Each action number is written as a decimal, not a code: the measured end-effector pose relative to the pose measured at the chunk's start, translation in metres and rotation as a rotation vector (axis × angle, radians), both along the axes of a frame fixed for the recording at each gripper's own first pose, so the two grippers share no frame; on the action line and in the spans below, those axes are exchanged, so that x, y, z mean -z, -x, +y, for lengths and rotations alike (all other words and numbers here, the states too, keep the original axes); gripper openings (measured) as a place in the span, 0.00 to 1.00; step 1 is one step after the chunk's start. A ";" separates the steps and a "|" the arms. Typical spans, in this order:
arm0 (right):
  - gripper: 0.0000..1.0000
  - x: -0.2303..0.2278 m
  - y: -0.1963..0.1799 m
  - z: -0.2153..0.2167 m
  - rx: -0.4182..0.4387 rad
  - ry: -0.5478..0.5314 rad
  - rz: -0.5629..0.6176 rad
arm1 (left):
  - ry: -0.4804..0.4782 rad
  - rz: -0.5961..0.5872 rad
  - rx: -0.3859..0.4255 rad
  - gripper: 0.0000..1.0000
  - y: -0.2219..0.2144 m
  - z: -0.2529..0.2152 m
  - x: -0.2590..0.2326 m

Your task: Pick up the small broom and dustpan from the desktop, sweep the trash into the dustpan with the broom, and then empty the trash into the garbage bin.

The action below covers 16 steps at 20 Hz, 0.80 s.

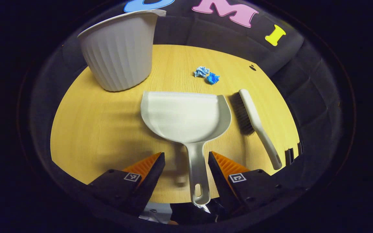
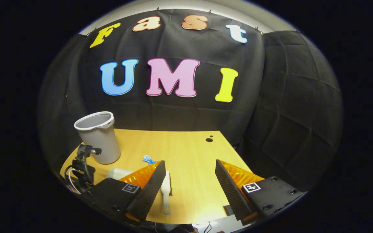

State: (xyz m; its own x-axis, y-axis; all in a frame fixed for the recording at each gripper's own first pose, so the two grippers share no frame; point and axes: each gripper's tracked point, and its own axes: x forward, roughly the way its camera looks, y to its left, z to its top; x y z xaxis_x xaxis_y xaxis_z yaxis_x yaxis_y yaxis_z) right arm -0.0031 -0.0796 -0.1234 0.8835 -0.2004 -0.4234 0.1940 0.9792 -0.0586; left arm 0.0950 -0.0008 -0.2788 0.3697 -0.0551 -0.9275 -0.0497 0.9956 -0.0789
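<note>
Pale plastic dustpan's handle (image 1: pixel 197 168) lies between open, empty left tongs (image 1: pixel 186 158); closing off-centre might twist it; right tongs (image 2: pixel 189 174) open, empty

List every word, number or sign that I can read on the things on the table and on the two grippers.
None can be read.
The bin, dustpan, broom and paper scraps show plain surfaces.
The left gripper and right gripper carry small square markers: patterns, not words.
</note>
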 end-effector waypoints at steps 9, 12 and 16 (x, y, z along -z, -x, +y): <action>1.00 0.110 0.013 0.045 -0.217 -0.283 0.422 | -0.107 0.206 -0.089 0.78 -0.022 -0.010 0.034; 1.00 0.137 0.015 0.043 -0.222 -0.359 0.551 | -0.112 0.239 -0.113 0.59 -0.032 -0.014 0.034; 0.99 0.149 0.008 0.040 -0.230 -0.373 0.586 | -0.126 0.269 -0.120 0.49 -0.035 -0.012 0.034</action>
State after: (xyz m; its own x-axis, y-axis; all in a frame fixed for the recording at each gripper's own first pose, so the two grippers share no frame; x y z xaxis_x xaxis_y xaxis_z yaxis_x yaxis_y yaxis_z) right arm -0.0113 -0.0392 -0.2723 0.4936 0.2127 -0.8433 0.0204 0.9665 0.2558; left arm 0.1297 -0.0132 -0.3129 0.1076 0.0959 -0.9896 -0.1700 0.9825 0.0767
